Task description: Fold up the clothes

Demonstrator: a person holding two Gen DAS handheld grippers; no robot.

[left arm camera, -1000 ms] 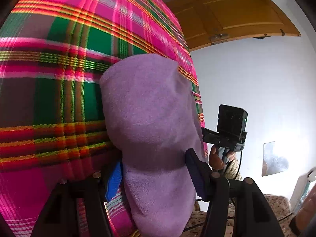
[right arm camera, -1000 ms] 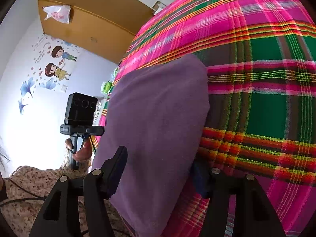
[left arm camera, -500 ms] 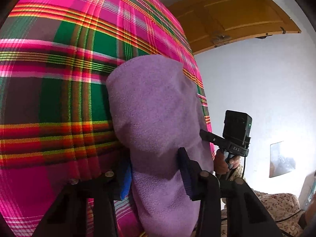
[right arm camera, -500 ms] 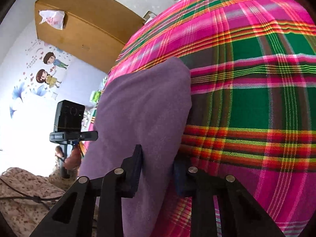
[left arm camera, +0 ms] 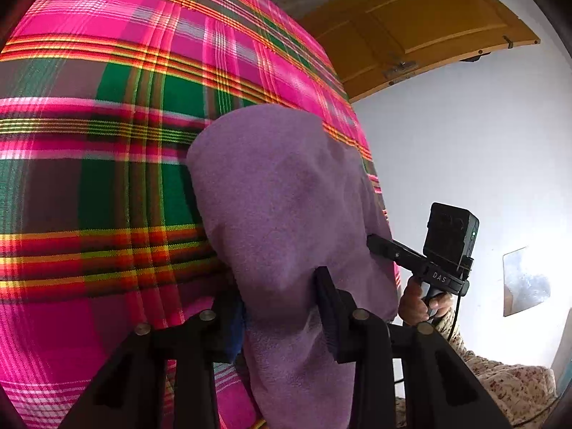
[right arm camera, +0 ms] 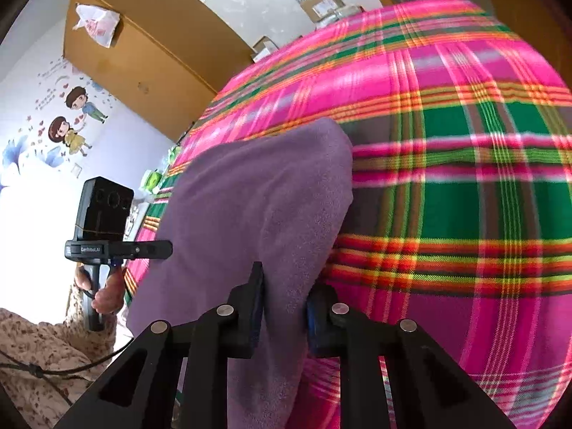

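A purple fleece cloth [left arm camera: 279, 196] lies folded along the near edge of a pink and green plaid bedspread [left arm camera: 107, 178]. My left gripper [left arm camera: 279, 307] is closing its jaws on the cloth's near left end, pads pressing the fabric from both sides. In the right wrist view the same cloth [right arm camera: 257, 196] narrows where my right gripper [right arm camera: 284, 307] pinches its near right end, jaws also closing. Each view shows the other hand-held gripper beside the cloth: the right one [left arm camera: 429, 271] and the left one [right arm camera: 118, 248]. The bedspread [right arm camera: 464, 196] stretches away behind.
A yellow-brown wooden door [left arm camera: 411, 28] stands beyond the bed on one side. A wooden cabinet [right arm camera: 143, 64] with a plastic bag on it, cartoon wall stickers [right arm camera: 68, 121] and cardboard boxes [right arm camera: 321, 0] are on the other. A floral sleeve [right arm camera: 35, 350] is near.
Both grippers' jaws have closed in from wide apart onto the ends of the purple cloth. The right gripper tilted and rose slightly, bunching the cloth between its pads.
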